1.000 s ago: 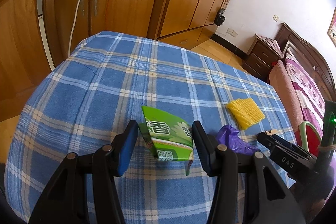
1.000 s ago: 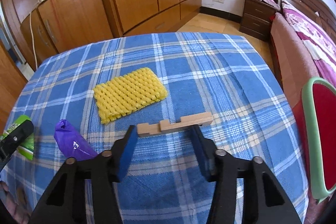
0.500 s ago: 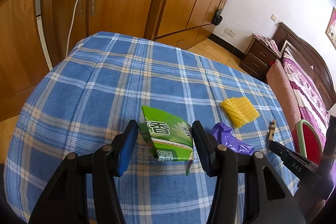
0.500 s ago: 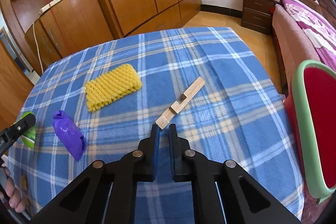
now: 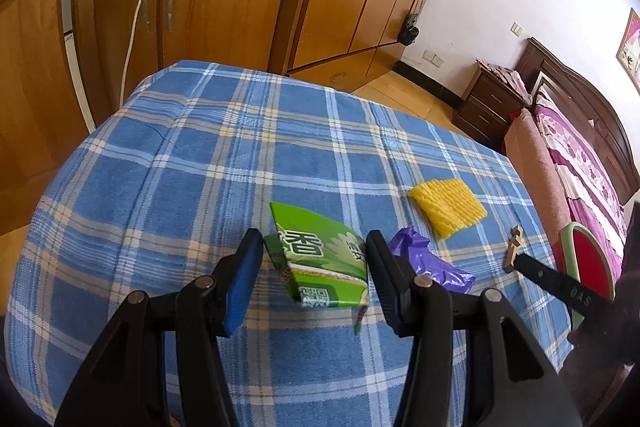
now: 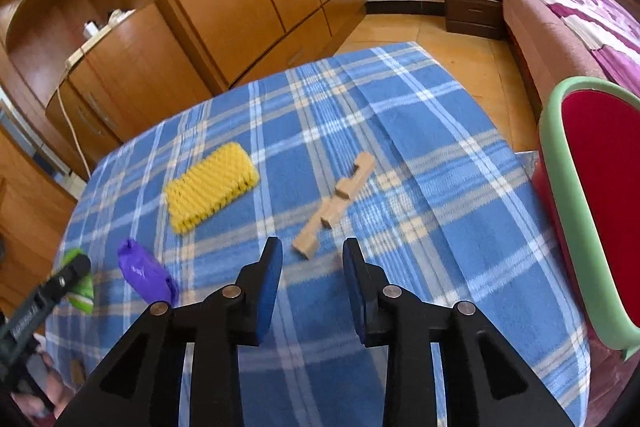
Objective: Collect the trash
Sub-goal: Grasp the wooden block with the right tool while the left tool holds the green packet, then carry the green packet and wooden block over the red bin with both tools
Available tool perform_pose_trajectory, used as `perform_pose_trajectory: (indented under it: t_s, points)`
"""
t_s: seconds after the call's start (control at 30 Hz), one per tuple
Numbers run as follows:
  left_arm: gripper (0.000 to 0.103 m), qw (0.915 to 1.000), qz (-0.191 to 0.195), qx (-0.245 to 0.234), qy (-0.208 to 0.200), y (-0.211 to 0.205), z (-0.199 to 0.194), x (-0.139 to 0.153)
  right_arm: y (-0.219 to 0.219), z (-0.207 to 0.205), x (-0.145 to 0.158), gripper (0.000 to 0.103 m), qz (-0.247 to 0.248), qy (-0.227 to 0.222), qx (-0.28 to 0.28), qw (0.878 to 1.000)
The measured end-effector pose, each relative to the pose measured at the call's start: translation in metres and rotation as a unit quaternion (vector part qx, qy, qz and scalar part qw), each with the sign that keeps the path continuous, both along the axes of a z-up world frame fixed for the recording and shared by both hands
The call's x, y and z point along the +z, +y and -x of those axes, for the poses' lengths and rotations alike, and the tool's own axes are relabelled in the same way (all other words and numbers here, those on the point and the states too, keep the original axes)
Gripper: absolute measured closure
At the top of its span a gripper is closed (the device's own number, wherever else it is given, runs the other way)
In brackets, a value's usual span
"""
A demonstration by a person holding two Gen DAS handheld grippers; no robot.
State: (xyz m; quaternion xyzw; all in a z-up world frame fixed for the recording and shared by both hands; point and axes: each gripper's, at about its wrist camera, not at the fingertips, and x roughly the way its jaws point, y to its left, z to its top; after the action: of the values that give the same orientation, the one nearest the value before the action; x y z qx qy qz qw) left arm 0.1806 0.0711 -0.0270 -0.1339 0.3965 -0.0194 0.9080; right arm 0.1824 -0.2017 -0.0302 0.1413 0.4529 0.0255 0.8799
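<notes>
Bench under a blue plaid cloth [image 6: 400,131], far half bare, edges dropping to wood floor. Red bin with a green rim [image 6: 592,203] just off the bench's right edge. Green flattened carton [image 5: 324,259] clamped in the left hand-held gripper [image 5: 312,273], angled down near the bench's near side. Yellow foam net sleeve [image 6: 210,193] mid-bench. Purple crumpled plastic bag [image 6: 146,273] beside the carton. Notched tan wooden stick [image 6: 334,207] lying just ahead of the right hand-held gripper [image 6: 312,269], tilted down, jaws opening, nothing between them.
</notes>
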Motion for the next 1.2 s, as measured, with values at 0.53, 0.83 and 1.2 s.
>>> perform_pose_trajectory:
  t_s: [0.53,0.83,1.2]
  points:
    - [0.049,0.9999,0.007,-0.013,-0.007,-0.008,0.007,0.007,0.012,-0.011,-0.008,0.09,0.059,0.008,0.002,0.998]
    - [0.049,0.9986,0.017,-0.048,-0.015,-0.036,0.025,0.021,-0.017,0.032,0.003,0.09,-0.021,-0.013,0.002,1.0]
    - [0.049,0.9935,0.02,-0.111,-0.014,-0.093,0.044,0.034,-0.06,0.097,0.042,0.09,-0.042,-0.073,-0.029,0.996]
